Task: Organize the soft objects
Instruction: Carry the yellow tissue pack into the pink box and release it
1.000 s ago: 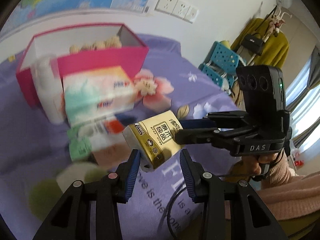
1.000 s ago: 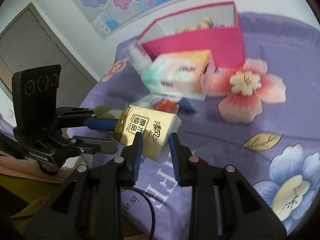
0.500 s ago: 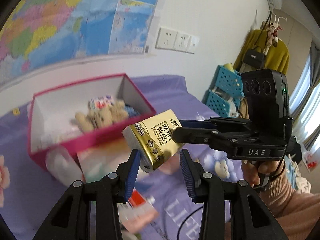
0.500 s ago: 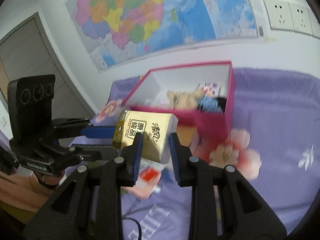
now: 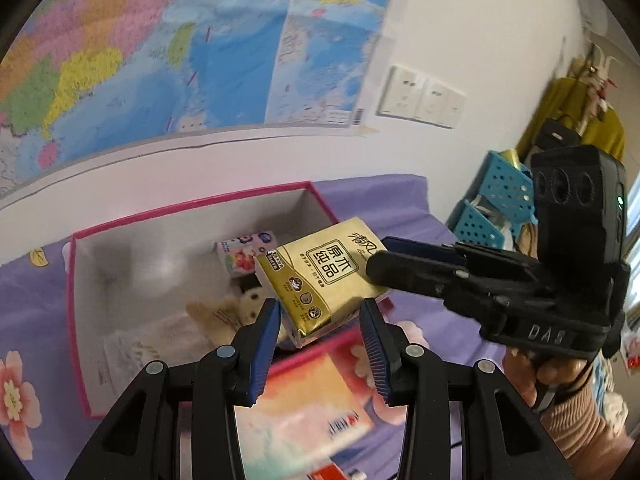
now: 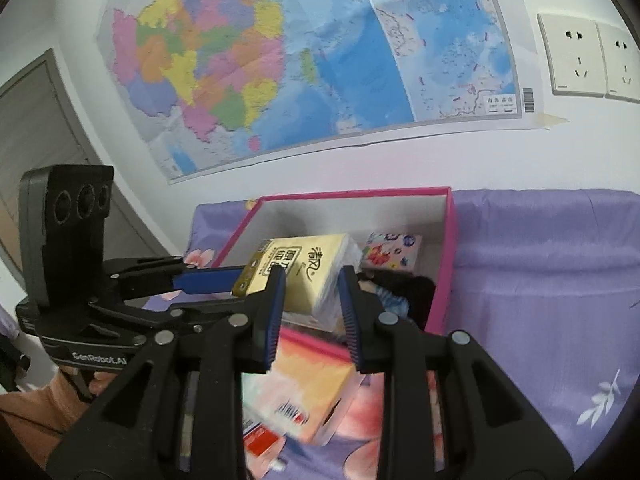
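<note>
A gold tissue pack (image 5: 324, 276) hangs in the air over the open pink box (image 5: 76, 320). Both grippers clamp it: my left gripper (image 5: 320, 320) on its near end, my right gripper (image 6: 312, 292) on the other end (image 6: 308, 272). The right gripper shows in the left wrist view (image 5: 384, 256), the left gripper in the right wrist view (image 6: 216, 280). The box holds a beige plush toy (image 5: 228, 312), a floral tissue pack (image 5: 244, 250) and dark fabric (image 6: 408, 288).
A large tissue box (image 5: 308, 412) lies on the purple floral cloth (image 6: 540, 280) just in front of the pink box (image 6: 444, 280). A map and wall sockets (image 6: 584, 56) are behind. Blue baskets (image 5: 496, 200) stand at the right.
Both grippers have carried the gold tissue pack up and forward, from above the loose items on the cloth to over the open pink box. The grip is unchanged.
</note>
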A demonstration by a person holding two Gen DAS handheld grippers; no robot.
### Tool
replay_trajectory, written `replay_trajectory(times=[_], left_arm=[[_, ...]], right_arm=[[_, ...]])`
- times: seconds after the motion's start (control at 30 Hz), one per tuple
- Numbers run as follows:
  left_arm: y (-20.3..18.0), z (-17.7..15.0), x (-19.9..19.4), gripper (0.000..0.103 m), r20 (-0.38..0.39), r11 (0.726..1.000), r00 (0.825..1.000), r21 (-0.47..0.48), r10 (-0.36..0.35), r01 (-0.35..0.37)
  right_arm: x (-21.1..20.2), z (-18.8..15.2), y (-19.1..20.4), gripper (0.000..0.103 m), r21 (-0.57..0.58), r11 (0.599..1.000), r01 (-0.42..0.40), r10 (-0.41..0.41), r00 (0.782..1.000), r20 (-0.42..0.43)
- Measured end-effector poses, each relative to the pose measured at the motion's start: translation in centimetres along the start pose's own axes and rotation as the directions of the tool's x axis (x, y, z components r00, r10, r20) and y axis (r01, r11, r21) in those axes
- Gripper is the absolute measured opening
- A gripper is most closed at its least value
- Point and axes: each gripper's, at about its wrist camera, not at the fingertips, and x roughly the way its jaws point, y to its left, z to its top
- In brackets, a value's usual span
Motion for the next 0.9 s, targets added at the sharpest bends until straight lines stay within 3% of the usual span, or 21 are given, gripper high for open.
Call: replay_trajectory(times=[0.5,0.7,0.9], left_arm=[[3.0,2.9,6.4,0.041,-0.111,0.994,0.992,-0.086,0.058,-0.068],[3.8,2.1,4.9,0.043,-0.086,0.994,0.994,-0.09,0.062,-0.07],[3.5,1.0,1.5,0.043,-0.022,0.997,0.997,-0.044,0.07,-0.071]], right_arm=[[6.3,1.8,-4.3,0.031,0.108,0.99,0.089,-0.082,0.995,-0.063],[5.7,1.0,-4.2,0.031,0.096,0.985,0.146,-0.142,0.989,-0.047],[3.0,-0.3,-2.8,0.031,0.055,0.991,0.121,-0.119,0.992,-0.035]])
